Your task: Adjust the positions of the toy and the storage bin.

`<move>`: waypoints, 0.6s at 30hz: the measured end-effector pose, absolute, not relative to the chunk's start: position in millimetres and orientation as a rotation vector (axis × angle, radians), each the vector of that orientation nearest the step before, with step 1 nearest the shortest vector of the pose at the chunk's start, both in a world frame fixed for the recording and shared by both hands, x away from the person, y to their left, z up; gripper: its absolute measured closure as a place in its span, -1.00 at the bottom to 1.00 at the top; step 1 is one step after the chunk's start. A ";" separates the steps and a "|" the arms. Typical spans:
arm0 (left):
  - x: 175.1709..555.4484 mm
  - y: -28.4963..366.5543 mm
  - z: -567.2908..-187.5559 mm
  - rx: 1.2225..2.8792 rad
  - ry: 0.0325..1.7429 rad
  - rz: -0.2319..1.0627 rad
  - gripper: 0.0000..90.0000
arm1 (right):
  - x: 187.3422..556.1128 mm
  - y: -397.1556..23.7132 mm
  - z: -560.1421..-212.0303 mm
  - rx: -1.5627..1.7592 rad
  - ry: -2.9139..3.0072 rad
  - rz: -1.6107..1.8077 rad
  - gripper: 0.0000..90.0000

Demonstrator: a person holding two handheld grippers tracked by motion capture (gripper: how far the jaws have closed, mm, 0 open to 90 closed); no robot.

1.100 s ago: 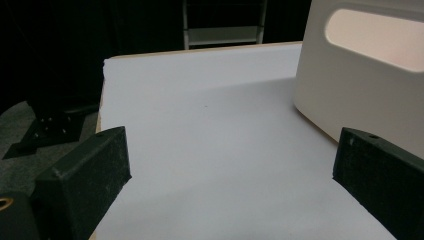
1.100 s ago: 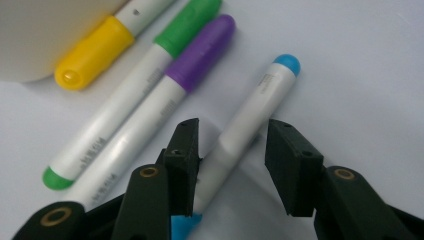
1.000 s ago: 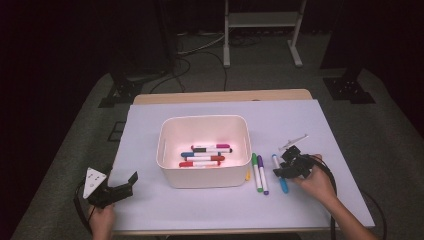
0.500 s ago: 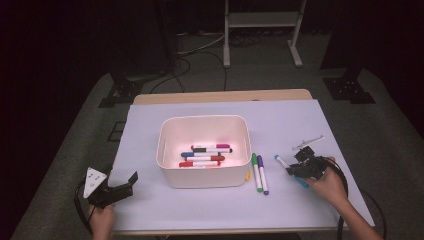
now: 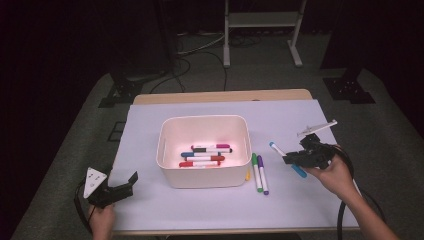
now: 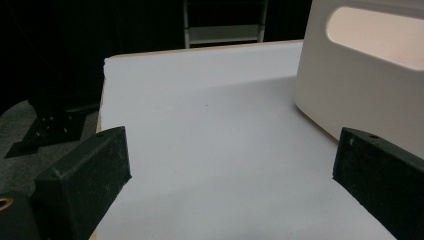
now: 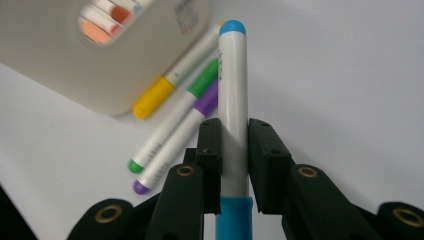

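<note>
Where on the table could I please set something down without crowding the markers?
Bare sheet lies left of the white bin up to the left hand-held gripper, and behind the bin toward the far edge. It is crowded right of it: green marker, purple marker, yellow marker.

The bin [image 5: 204, 150] blocks the table's [image 5: 220, 95] middle, and green [image 5: 256, 172] and purple markers [image 5: 263, 175] lie just right of it; the sheet left of the bin lies open

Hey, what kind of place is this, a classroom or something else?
Likely a recording studio or lab: dark curtained surroundings, stand legs and cables on the floor, one paper-covered table.
</note>
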State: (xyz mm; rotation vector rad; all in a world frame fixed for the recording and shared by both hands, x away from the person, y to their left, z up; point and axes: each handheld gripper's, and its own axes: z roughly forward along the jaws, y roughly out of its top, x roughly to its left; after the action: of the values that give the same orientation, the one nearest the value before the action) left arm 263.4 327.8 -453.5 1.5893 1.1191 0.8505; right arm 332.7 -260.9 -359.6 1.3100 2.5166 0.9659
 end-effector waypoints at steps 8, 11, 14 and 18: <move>263.4 328.0 -453.5 1.587 1.120 0.849 -0.99 | 333.3 -236.4 -312.4 1.176 2.554 1.075 0.69; 263.4 327.7 -453.5 1.584 1.120 0.848 -0.99 | 334.8 -225.6 -297.6 1.125 2.566 1.116 0.69; 263.4 328.2 -453.3 1.588 1.120 0.848 -0.99 | 335.5 -216.4 -287.1 1.087 2.577 1.134 0.69; 263.3 328.3 -453.3 1.589 1.121 0.845 -0.99 | 337.1 -190.5 -263.5 0.979 2.610 1.154 0.69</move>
State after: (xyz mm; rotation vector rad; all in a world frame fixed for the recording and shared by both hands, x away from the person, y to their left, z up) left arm 263.3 328.3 -453.3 1.5888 1.1206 0.8454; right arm 337.1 -190.5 -263.5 0.9794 2.6100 1.1544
